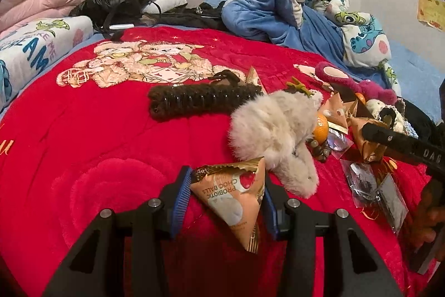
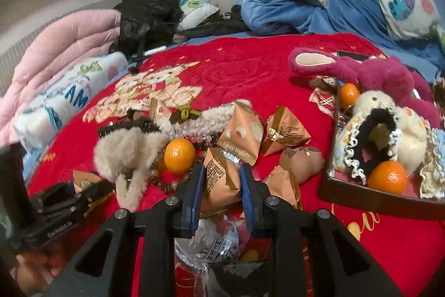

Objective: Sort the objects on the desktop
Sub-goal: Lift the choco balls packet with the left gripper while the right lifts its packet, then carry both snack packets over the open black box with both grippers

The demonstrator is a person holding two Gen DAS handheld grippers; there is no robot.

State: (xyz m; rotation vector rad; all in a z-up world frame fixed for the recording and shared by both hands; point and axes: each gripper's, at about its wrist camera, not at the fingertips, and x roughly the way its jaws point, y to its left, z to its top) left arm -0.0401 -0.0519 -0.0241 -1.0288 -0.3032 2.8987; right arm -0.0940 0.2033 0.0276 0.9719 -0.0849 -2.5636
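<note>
Nearest first: left gripper clamped on a triangular choc-ball packet, blue pads pressing both flanks, packet held just above the red blanket. Looks secure enough, but the foil is slick and the pouch is puffy, so could squirt out of the pads if swung fast.

Over in the right wrist view, right gripper closed around another triangular packet, pads touching both sides. Grip sits low on the pouch, so might crush the contents or let the thing pivot on lifting. Underneath, at 6 o'clock, a clear plastic wrapper lying right under the jaws; could easily snag and get dragged along.

A bit further, at 10 o'clock from that packet, a mandarin touching a bead bracelet and just beside the fluffy beige hair clip. Any sideways bump and the fruit rolls off across the bed. More packets crowded at 1 o'clock, easy to knock.

Further right, at 3 o'clock, the tray with a second mandarin and scrunchies: already packed, so anything dropped there may bounce out. Pink plush hanging over its far edge at 1 o'clock, could get in the way too.

Grippers also near each other, risk of a clash.
</note>
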